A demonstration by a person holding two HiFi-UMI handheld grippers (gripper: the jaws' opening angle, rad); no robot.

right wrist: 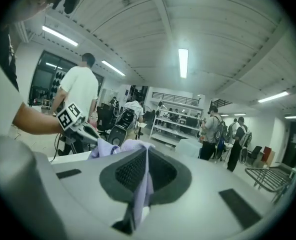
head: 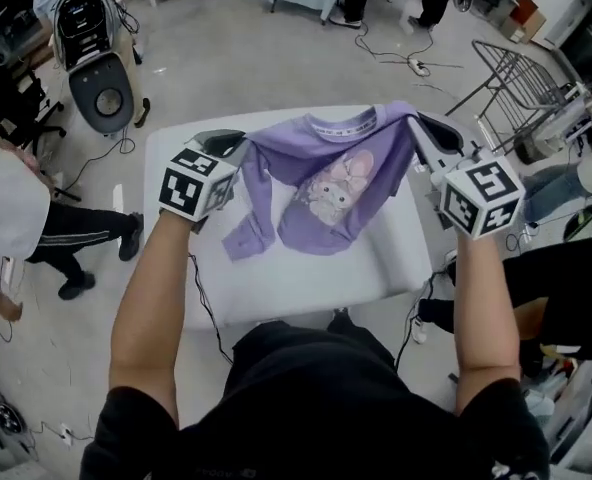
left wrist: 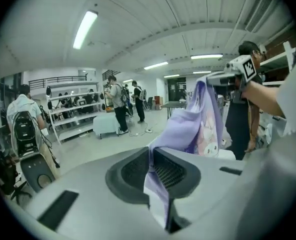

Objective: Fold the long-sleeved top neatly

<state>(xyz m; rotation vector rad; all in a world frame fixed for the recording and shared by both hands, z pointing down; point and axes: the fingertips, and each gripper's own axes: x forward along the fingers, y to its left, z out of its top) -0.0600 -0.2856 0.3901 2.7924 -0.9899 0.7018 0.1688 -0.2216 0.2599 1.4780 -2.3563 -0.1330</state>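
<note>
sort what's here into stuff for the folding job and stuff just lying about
For the job: purple top, left gripper, right gripper, white table.
Just lying about: wire rack, grey machine, floor cables.

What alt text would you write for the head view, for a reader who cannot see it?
A person holds a purple long-sleeved top over a white table, the left gripper and the right gripper each shut on a shoulder. Its cartoon print faces the camera; one sleeve hangs at left.

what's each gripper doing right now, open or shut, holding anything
left gripper: closed on the purple top, which hangs from it.
right gripper: closed on the same top.
</note>
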